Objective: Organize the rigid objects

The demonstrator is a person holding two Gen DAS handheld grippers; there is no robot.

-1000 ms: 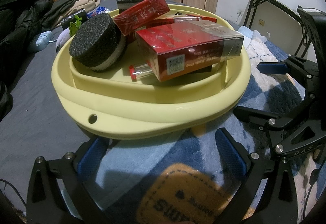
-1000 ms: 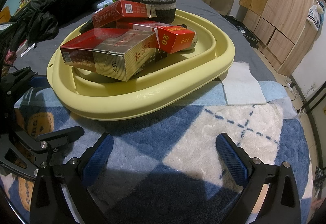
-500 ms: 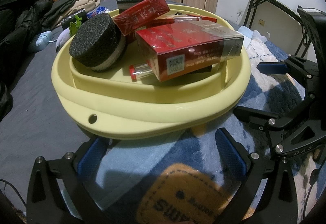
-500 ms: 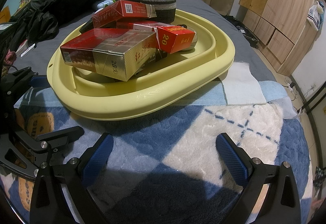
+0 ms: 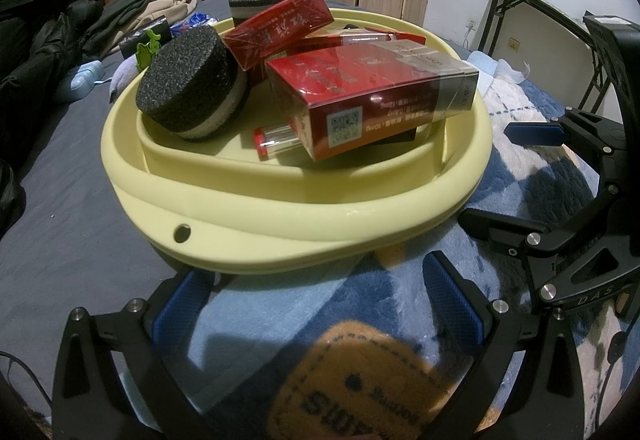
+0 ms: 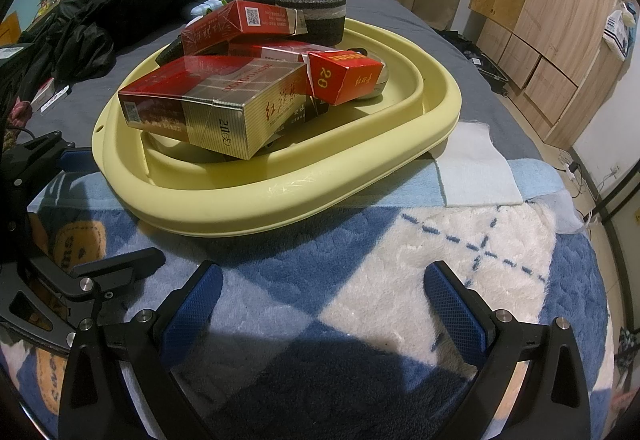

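A pale yellow basin (image 5: 256, 224) sits on the bed and also shows in the right wrist view (image 6: 320, 192). In it lie a large red and gold carton (image 5: 372, 100) (image 6: 216, 104), two smaller red boxes (image 5: 280, 28) (image 6: 344, 76), two black foam discs (image 5: 188, 84) (image 6: 316, 16) and a clear tube with a red cap (image 5: 276, 136). My left gripper (image 5: 316, 304) is open and empty, just short of the basin's near rim. My right gripper (image 6: 320, 304) is open and empty over the blanket, to the basin's right.
A blue and white fleece blanket (image 6: 440, 252) covers the near bed, with a white cloth (image 6: 476, 172) beside the basin. Black jackets (image 6: 120, 0) and clothes are piled at the back left. Wooden cabinets (image 6: 540, 20) stand behind, and a folding table (image 5: 532, 8) at the right.
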